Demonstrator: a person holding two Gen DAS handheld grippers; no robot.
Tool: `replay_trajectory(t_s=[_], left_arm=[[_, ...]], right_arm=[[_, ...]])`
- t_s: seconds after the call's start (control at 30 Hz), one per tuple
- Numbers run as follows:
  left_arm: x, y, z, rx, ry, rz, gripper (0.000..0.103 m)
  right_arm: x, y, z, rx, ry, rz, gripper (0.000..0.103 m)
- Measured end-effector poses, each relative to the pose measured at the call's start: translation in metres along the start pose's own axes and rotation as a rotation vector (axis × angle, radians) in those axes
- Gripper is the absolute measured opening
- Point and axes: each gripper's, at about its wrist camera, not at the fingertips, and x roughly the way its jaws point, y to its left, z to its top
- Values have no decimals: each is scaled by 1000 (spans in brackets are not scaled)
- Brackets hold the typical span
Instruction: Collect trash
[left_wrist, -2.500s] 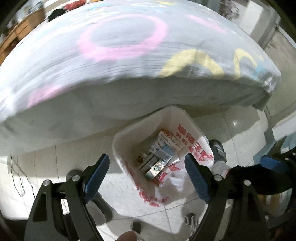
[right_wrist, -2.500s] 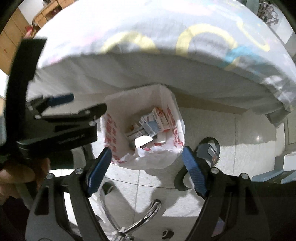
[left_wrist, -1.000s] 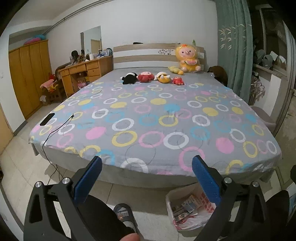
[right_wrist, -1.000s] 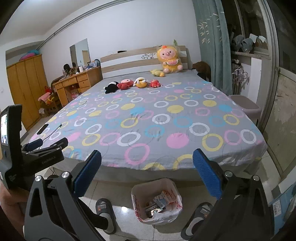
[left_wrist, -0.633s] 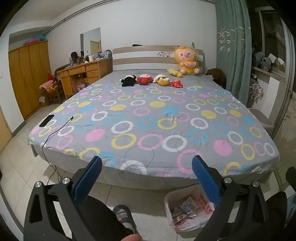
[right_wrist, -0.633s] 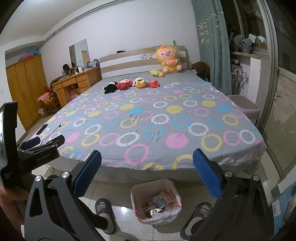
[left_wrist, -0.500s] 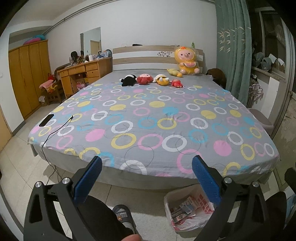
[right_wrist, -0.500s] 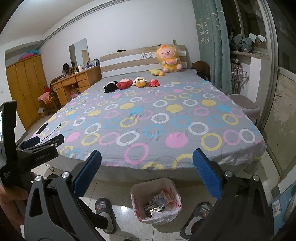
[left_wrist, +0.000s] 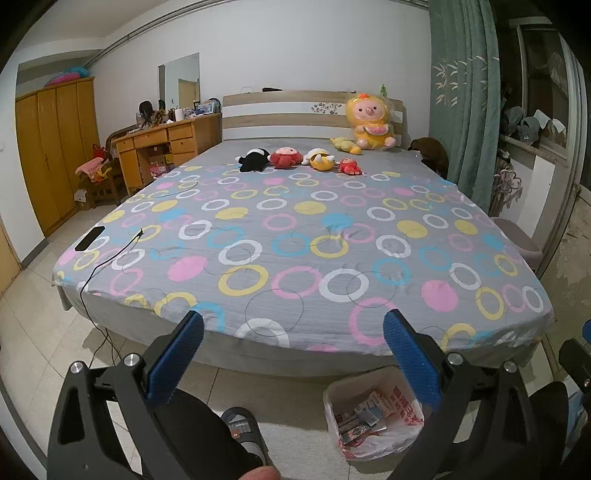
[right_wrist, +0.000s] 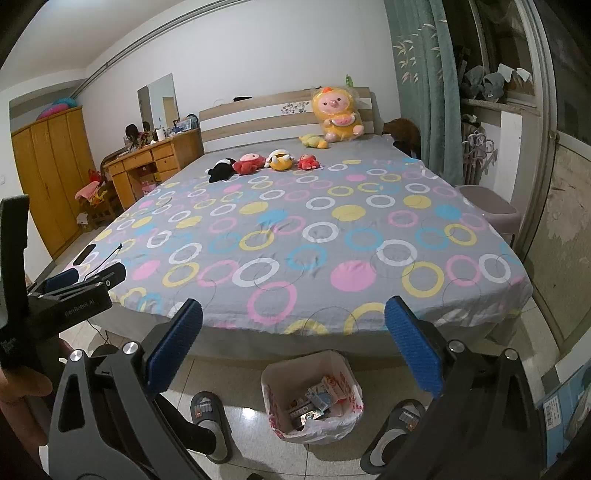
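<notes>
A small bin lined with a white bag printed in red (left_wrist: 334, 397) (right_wrist: 271, 373) stands on the floor at the foot of the bed, holding several cartons and wrappers (left_wrist: 364, 415) (right_wrist: 314, 400). My left gripper (left_wrist: 293, 352) is open and empty, held high over the floor and facing the bed. My right gripper (right_wrist: 293, 345) is open and empty too, with the bin low between its fingers. The left gripper's body (right_wrist: 70, 295) shows at the left of the right wrist view.
A large bed with a grey ring-patterned cover (left_wrist: 303, 236) fills the room ahead, plush toys (left_wrist: 288, 158) near the headboard. A black phone with cable (left_wrist: 89, 233) lies at its left corner. Slippered feet (right_wrist: 208, 410) (right_wrist: 402, 415) flank the bin. Desk (left_wrist: 159, 147) and wardrobe (left_wrist: 48, 147) stand left.
Both grippers rose from close above the bin to a high view of the whole bed. Over the last second the views have barely shifted. Both stay open.
</notes>
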Motion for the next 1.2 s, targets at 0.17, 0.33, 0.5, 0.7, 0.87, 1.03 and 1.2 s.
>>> replay_trajectory(t_s=[0.17, 0.33, 0.5, 0.7, 0.87, 1.03, 1.2], left_arm=[[-2, -2, 1, 0, -4, 3, 95], [-2, -2, 0, -2, 6, 3, 95], [-2, -1, 0, -4, 7, 4, 95], [-2, -1, -1, -9, 12, -7, 95], [-2, -2, -3, -9, 12, -9, 95], [-2, -2, -5, 0, 7, 2, 95], [-2, 0, -4, -19, 19, -25, 95]], right_arm=[[0, 0, 0, -2, -1, 1, 96], [0, 0, 0, 1, 4, 0, 96], [1, 0, 0, 4, 3, -4, 96], [1, 0, 0, 5, 3, -3, 96], [0, -1, 0, 4, 3, -4, 96], [1, -1, -3, 12, 5, -7, 96], [2, -2, -6, 12, 4, -11, 96]])
